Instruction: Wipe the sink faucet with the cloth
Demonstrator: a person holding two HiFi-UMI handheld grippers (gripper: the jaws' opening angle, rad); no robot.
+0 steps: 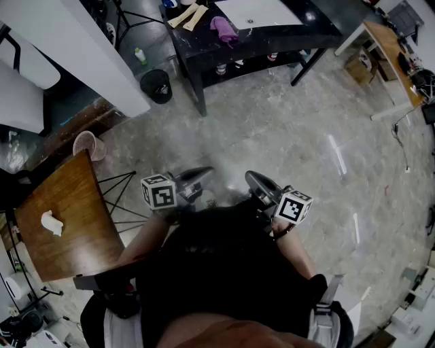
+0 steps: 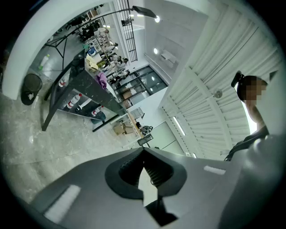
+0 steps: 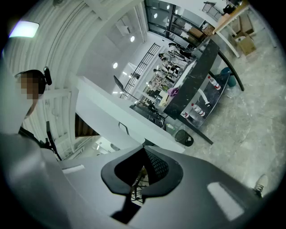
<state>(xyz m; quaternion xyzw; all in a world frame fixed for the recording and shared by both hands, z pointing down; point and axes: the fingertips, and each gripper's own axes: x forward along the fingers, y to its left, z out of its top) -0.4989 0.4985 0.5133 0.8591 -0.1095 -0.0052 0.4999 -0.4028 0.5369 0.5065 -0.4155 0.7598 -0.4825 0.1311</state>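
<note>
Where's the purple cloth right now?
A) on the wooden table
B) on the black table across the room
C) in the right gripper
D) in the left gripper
B: the purple cloth lies on top of the black table at the far side of the floor.

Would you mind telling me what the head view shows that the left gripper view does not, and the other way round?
Only the head view: the wooden table with a white wad on it, the pink basket and the right gripper. Only the left gripper view: the ceiling lights. Both: the black table, the purple cloth, the bin and the shut left gripper.
</note>
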